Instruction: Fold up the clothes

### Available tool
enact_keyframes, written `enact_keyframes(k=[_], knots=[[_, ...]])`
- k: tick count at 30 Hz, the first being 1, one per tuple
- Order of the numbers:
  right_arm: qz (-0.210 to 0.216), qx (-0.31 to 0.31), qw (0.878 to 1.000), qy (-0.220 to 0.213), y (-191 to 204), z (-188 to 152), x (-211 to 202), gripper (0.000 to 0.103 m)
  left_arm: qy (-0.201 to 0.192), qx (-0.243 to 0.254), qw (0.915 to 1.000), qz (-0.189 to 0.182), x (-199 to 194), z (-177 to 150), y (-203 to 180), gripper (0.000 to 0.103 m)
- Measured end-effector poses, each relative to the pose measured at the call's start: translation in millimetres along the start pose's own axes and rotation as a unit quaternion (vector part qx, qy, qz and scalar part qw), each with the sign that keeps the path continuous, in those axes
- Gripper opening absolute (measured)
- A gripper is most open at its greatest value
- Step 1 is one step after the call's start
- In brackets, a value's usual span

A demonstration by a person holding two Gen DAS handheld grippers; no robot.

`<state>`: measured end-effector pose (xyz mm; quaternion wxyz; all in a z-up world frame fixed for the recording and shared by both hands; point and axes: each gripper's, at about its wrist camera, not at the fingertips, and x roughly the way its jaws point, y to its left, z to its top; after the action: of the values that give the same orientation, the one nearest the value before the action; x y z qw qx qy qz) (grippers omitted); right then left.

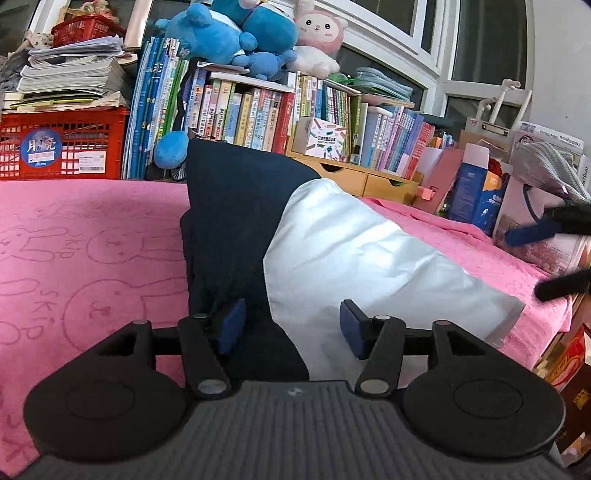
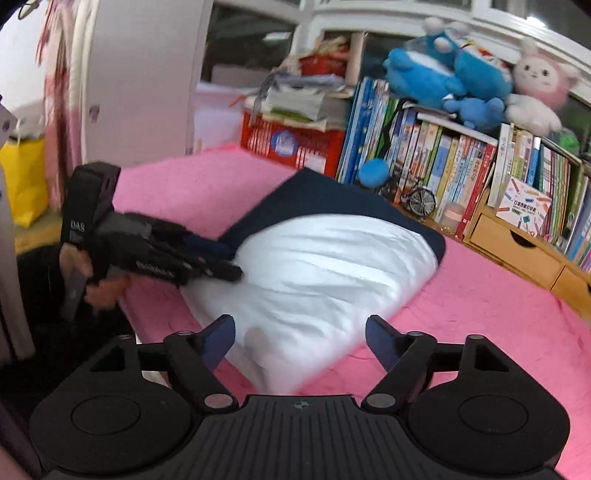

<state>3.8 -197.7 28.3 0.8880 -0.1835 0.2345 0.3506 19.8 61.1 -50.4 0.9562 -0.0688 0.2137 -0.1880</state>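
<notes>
A folded garment lies on the pink rabbit-print blanket (image 1: 92, 240), its dark navy part (image 1: 229, 206) to the left of its white part (image 1: 369, 258). My left gripper (image 1: 291, 325) hovers over the near edge where navy meets white. Its jaws are apart and grip no cloth. In the right wrist view the same gripper (image 2: 221, 262) reaches in from the left, held by a hand, with its fingertips at the garment's left edge. My right gripper (image 2: 299, 336) stands wide open just above the near edge of the white part (image 2: 332, 266), with nothing between its pads.
Behind the blanket runs a row of books (image 1: 258, 110) with plush toys (image 1: 229, 33) on top. There is a red crate (image 1: 62, 144) under stacked papers, and wooden drawers (image 1: 369, 181). Boxes (image 1: 476, 195) crowd the right edge. A yellow bag (image 2: 22, 177) sits far left.
</notes>
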Motion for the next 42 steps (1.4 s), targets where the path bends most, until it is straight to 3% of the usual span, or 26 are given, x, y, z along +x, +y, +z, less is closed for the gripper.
enact_keyframes(k=[4, 6, 8, 10, 17, 19, 22, 24, 26, 27, 28, 30, 32, 33, 34, 37, 38, 39, 42], knots=[[-0.037, 0.008, 0.999, -0.023, 27.8, -16.5, 29.7, 0.079, 0.007, 0.005, 1.0, 0.001, -0.9, 1.6, -1.9, 0.057], [-0.088, 0.019, 0.995, -0.037, 30.1, -23.4, 40.1, 0.079, 0.012, 0.01, 0.9999, 0.002, -1.6, 2.4, -2.4, 0.057], [-0.138, 0.019, 0.989, -0.048, 27.2, -32.2, 45.7, 0.089, 0.017, 0.009, 0.9998, -0.002, -1.8, 3.4, -2.1, 0.057], [-0.181, 0.02, 0.982, -0.05, 22.5, -43.0, 45.5, 0.091, 0.024, 0.005, 0.9996, -0.013, -1.5, 4.1, -1.0, 0.055], [-0.212, -0.003, 0.977, -0.024, 20.5, -69.1, 27.5, 0.092, 0.027, -0.006, 0.9993, -0.026, -3.9, 3.1, 9.6, 0.046], [-0.239, -0.05, 0.969, -0.028, 33.8, -72.3, 27.4, 0.093, 0.028, -0.008, 0.9992, -0.028, -4.3, 3.6, 12.7, 0.044], [-0.289, -0.141, 0.946, -0.038, 59.8, -75.3, 35.1, 0.095, 0.029, -0.005, 0.9993, -0.023, -6.8, 3.8, 13.9, 0.043], [-0.246, -0.104, 0.963, -0.036, 56.6, -69.8, 26.3, 0.093, 0.029, 0.001, 0.9994, -0.019, -8.9, 4.0, 14.1, 0.043], [-0.151, -0.003, 0.986, -0.064, 35.2, -62.3, 4.0, 0.093, 0.029, 0.007, 0.9993, -0.021, -11.8, 3.0, 14.2, 0.043], [-0.107, 0.053, 0.99, -0.075, 19.7, -60.3, -4.5, 0.093, 0.028, 0.01, 0.9993, -0.022, -13.1, 2.3, 13.9, 0.043], [-0.063, 0.108, 0.988, -0.087, 4.1, -58.4, -12.8, 0.092, 0.028, 0.013, 0.9992, -0.024, -14.4, 1.6, 13.6, 0.043], [-0.033, 0.191, 0.973, -0.128, -21.5, -54.3, -22.6, 0.089, 0.027, 0.019, 0.9991, -0.027, -17.0, 0.2, 12.9, 0.048], [-0.05, 0.216, 0.966, -0.136, -31.0, -43.6, -10.9, 0.07, 0.029, 0.025, 0.999, -0.025, -18.6, 0.4, 9.9, 0.051], [-0.059, 0.213, 0.966, -0.136, -29.7, -37.6, -1.5, 0.059, 0.03, 0.027, 0.9989, -0.024, -19.4, 0.5, 8.5, 0.052], [-0.06, 0.196, 0.97, -0.129, -22.5, -34.1, 11.8, 0.054, 0.032, 0.028, 0.9988, -0.022, -21.0, 1.1, 7.9, 0.052], [-0.068, 0.13, 0.984, -0.096, 4.5, -25.5, 52.8, 0.048, 0.043, 0.023, 0.9988, -0.01, -31.2, 7.2, 8.6, 0.055], [-0.079, 0.102, 0.988, -0.083, 14.4, -27.2, 63.7, 0.048, 0.042, 0.021, 0.9989, 0.005, -35.8, 12.2, 6.7, 0.068], [-0.091, 0.075, 0.99, -0.074, 25.7, -31.0, 73.5, 0.048, 0.039, 0.021, 0.9988, 0.019, -40.5, 17.2, 4.6, 0.074], [-0.109, 0.051, 0.99, -0.076, 48.1, -42.7, 84.6, 0.049, -0.016, 0.053, 0.9984, 0.012, -56.5, 36.4, -18.5, 0.082]])
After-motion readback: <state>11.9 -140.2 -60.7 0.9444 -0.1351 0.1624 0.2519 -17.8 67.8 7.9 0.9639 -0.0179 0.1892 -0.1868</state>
